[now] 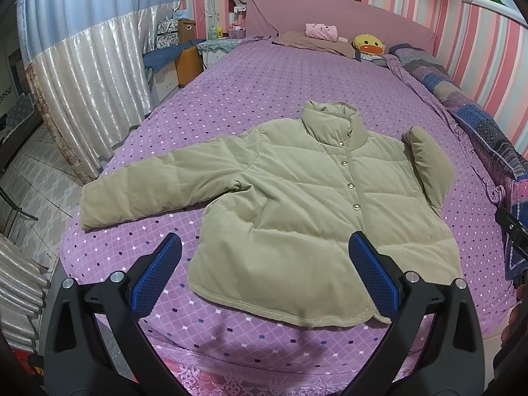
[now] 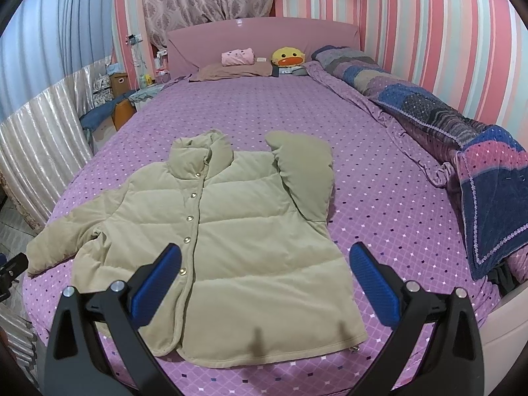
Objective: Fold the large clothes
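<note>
A beige puffer jacket (image 1: 297,198) lies front-up and buttoned on the purple bedspread (image 1: 231,99), collar toward the headboard. Its left sleeve (image 1: 148,184) stretches out to the bed's left edge. Its right sleeve (image 1: 429,165) is folded up beside the shoulder. My left gripper (image 1: 267,250) is open and empty, above the jacket's hem. In the right wrist view the jacket (image 2: 231,231) fills the middle, and my right gripper (image 2: 265,257) is open and empty above its lower right part. Part of the right gripper (image 1: 513,227) shows at the right edge of the left wrist view.
A rolled patchwork quilt (image 2: 445,115) lies along the bed's right side by the striped wall. Pillows and a yellow duck plush (image 2: 288,57) sit at the pink headboard (image 2: 264,36). Curtains (image 1: 82,82), a cluttered bedside stand (image 1: 184,56) and tiled floor are left of the bed.
</note>
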`<state>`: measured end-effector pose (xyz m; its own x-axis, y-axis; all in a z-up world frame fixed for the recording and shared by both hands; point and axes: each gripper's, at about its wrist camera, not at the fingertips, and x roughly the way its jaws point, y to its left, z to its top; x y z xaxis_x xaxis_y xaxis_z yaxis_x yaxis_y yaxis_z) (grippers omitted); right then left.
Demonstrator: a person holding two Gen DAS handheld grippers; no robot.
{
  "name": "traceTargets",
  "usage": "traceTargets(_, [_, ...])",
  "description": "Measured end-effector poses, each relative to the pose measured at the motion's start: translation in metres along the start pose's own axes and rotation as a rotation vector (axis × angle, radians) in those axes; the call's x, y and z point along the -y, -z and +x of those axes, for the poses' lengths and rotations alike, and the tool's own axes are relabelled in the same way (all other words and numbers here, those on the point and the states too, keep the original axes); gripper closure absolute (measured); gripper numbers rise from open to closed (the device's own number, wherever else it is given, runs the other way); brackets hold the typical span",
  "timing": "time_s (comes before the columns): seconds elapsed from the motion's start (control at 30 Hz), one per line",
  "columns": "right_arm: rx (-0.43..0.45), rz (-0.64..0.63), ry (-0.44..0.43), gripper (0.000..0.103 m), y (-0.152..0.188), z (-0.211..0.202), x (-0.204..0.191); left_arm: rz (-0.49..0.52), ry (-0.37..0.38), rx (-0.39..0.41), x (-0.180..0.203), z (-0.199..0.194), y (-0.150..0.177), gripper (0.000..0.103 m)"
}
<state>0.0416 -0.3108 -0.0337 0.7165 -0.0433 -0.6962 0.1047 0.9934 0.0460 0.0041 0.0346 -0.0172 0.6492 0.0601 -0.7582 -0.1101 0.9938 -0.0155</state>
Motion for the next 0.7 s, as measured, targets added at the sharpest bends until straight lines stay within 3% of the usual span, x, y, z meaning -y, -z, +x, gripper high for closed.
traceTargets(0.7, [-0.044, 0.044, -0.026, 0.002, -0.007, 0.004, 0.006, -0.05, 0.002, -0.02, -0.014, 0.012, -0.001, 0.003])
